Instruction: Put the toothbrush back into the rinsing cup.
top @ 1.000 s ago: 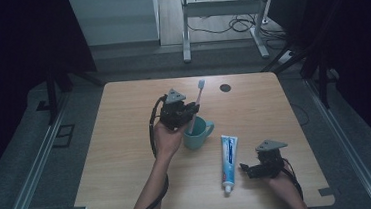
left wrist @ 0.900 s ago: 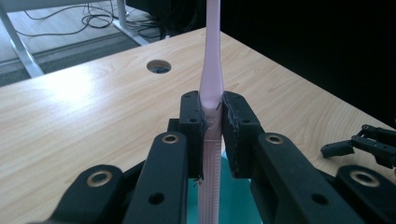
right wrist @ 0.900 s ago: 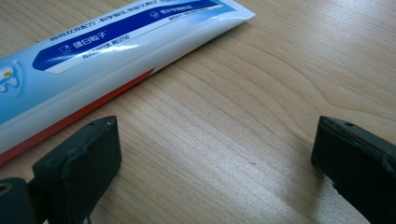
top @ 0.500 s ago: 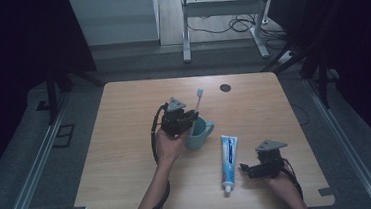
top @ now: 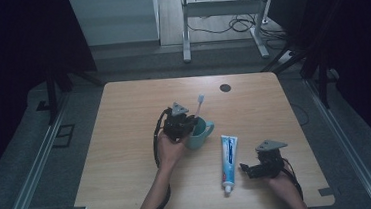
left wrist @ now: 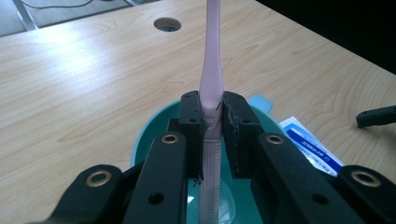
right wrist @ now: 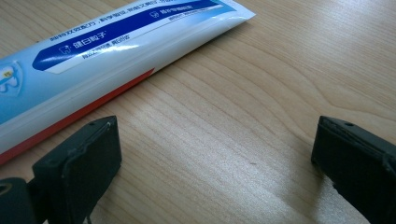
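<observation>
wooden table (top: 127,154) carries all items, ringed by dark floor. i read the teal cup (top: 199,132) near centre, the toothpaste tube (top: 229,159) flat just right of it. my left gripper (left wrist: 211,122) is clamped on the pink toothbrush (left wrist: 211,70), upright, lower end inside the cup. my right gripper (right wrist: 215,154) rests low, jaws spread wide, empty, beside the tube.

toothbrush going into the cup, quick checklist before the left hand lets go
1. Left gripper shut on the toothbrush: ok.
2. Toothbrush upright: ok.
3. Handle's lower end inside the teal cup: ok.
4. Lower end touching the cup's bottom: cannot tell.
5. Toothpaste tube lying apart from the cup: ok.
6. Right gripper open, on the table beside the tube, away from the cup: ok.
</observation>
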Motion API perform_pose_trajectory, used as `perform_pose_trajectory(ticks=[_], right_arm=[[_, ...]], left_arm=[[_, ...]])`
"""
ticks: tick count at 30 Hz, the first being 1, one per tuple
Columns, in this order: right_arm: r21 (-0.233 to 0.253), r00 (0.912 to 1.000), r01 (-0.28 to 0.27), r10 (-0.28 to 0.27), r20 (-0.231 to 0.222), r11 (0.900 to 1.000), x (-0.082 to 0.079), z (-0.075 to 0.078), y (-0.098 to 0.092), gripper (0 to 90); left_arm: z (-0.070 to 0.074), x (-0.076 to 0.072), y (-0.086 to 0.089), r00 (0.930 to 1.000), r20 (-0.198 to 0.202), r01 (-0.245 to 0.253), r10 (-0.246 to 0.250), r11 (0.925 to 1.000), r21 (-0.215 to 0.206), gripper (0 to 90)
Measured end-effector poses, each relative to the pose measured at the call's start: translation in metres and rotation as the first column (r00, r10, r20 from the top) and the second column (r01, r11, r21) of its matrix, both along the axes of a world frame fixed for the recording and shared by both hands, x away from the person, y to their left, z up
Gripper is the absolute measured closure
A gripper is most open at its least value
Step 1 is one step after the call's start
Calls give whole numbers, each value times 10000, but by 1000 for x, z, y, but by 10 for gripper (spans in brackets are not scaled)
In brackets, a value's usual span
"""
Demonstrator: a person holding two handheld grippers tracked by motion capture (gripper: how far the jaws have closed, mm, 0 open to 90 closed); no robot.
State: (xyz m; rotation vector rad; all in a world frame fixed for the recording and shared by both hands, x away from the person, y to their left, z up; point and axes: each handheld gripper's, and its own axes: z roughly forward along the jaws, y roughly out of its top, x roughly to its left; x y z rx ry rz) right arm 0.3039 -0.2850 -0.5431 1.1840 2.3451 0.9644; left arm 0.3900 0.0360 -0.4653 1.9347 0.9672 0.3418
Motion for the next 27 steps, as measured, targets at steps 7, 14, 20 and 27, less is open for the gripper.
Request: perform_pose_trajectory(ticks=[7, 14, 20, 27], right_arm=[[-4, 10000, -2, 2, 5, 10000, 0, 0, 0, 12], [-4, 10000, -3, 3, 5, 10000, 0, 0, 0, 12], [-4, 10000, -4, 4, 5, 10000, 0, 0, 0, 12], [-6, 10000, -3, 3, 5, 10000, 0, 0, 0, 12]], left_arm=[[-6, 3, -1, 9993, -368, 30, -28, 10000, 68, 784], [-11, 4, -3, 9978, -667, 46, -36, 9999, 160, 780], [-10, 5, -3, 9967, -814, -8, 23, 9998, 185, 777], [-4, 2, -3, 9980, -635, 89, -77, 9998, 179, 646]])
